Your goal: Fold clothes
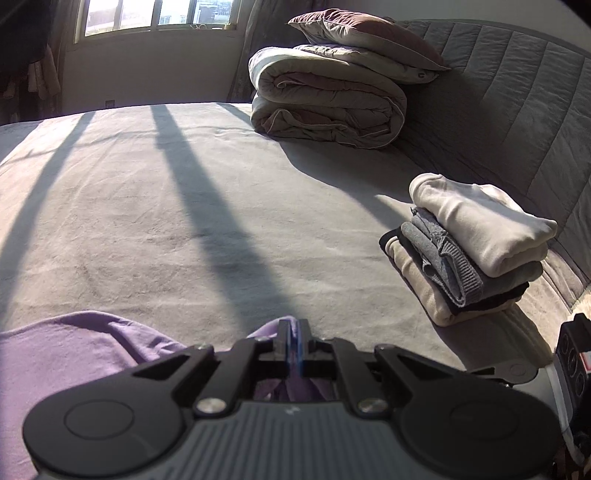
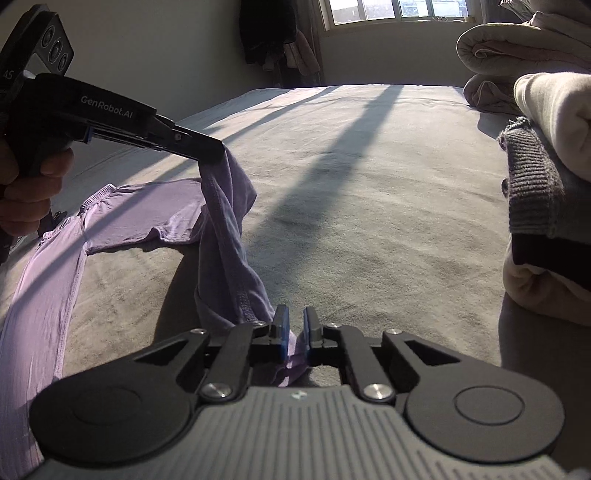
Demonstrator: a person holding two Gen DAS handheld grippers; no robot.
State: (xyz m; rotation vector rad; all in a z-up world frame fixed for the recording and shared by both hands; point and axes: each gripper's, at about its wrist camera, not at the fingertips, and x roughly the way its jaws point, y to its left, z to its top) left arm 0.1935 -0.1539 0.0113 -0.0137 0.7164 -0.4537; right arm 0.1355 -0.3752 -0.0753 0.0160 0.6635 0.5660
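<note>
A purple garment (image 2: 147,210) lies spread on the grey bed (image 2: 369,184), its long sleeve trailing toward the lower left. My left gripper (image 2: 214,151) is shut on one edge and holds that part lifted above the bed, so a twisted strand hangs down toward my right gripper (image 2: 295,321). The right jaws stand slightly apart with a fold of the purple cloth low between them; bed shows through the gap at the tips. In the left wrist view my left gripper (image 1: 293,332) is closed with purple garment (image 1: 55,354) pinched between its pads.
A stack of folded clothes (image 1: 480,236) sits on the right side of the bed, close beside my right gripper as the stack (image 2: 546,177). A rolled duvet (image 1: 321,107) with a pillow (image 1: 362,37) on top lies by the padded headboard (image 1: 517,92). A window (image 2: 388,11) is beyond.
</note>
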